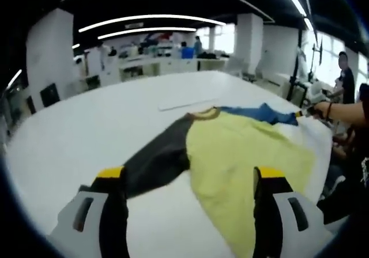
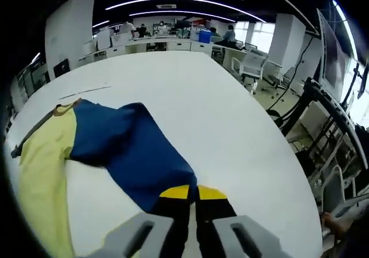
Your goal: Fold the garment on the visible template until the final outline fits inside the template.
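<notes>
The garment, a shirt with a pale yellow body, one dark grey sleeve and one blue sleeve, lies spread flat and mostly open on the white counter, collar pointing away from the left gripper view. In the right gripper view the right gripper has its yellow-tipped jaws pressed together on the cuff end of the blue sleeve, which stretches away from them toward the yellow body. In the left gripper view the left gripper hangs over the near edge of the shirt with its jaws spread wide and nothing between them, the grey sleeve running toward one jaw and the yellow hem toward the other. A faint pale sheet or outline lies on the counter just beyond the collar; whether that is the template I cannot tell. Judging from this, the folding is barely begun: no sleeve is turned in yet, the body is not doubled, and the outline is as large as it can be. Both sleeves and the body folds remain to be done. Office desks and seated people stand well apart at the far end of the room.
</notes>
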Demonstrator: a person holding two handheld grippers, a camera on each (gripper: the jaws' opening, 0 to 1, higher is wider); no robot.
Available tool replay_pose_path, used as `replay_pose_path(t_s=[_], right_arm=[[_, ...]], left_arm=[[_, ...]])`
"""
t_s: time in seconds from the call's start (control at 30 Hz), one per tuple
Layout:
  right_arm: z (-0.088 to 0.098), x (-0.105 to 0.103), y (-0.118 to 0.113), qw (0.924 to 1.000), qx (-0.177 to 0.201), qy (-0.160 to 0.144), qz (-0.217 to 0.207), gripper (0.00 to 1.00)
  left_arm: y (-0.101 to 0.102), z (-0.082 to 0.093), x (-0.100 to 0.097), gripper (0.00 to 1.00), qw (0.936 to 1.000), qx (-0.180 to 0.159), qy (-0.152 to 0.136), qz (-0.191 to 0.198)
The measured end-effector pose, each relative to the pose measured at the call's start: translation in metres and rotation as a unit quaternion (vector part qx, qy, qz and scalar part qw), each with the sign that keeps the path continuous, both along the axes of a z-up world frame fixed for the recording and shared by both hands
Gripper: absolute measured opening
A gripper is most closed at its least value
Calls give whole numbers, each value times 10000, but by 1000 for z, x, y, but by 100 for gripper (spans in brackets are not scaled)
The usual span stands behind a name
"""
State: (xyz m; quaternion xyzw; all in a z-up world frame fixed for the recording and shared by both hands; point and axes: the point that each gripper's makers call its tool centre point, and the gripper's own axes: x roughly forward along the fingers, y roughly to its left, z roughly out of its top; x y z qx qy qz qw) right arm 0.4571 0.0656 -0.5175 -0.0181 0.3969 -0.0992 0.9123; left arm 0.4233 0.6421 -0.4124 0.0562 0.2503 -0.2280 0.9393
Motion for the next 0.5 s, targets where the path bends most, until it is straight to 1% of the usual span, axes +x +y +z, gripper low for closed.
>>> replay_pose_path(t_s=[0.03,0.13,0.23,0.37,0.5], right_arm=[[-1,0,-4,10000,-5,37,-11,0],[-4,2,-23,9996,-223,185,-38,0],[-8,6,-36,9994,-222,244,-75,0],[-13,11,-45,9992,-247,302,-75,0],[-16,15,-53,9987,-333,379,-20,0]], left_arm=[[-1,0,-2,88,10000,8,11,-4],[-2,-2,-5,86,10000,0,78,-10],[-3,-3,-9,86,9999,-10,124,-2],[-2,-4,-11,87,9999,14,139,11],[-2,-6,-10,88,9998,-55,176,11]])
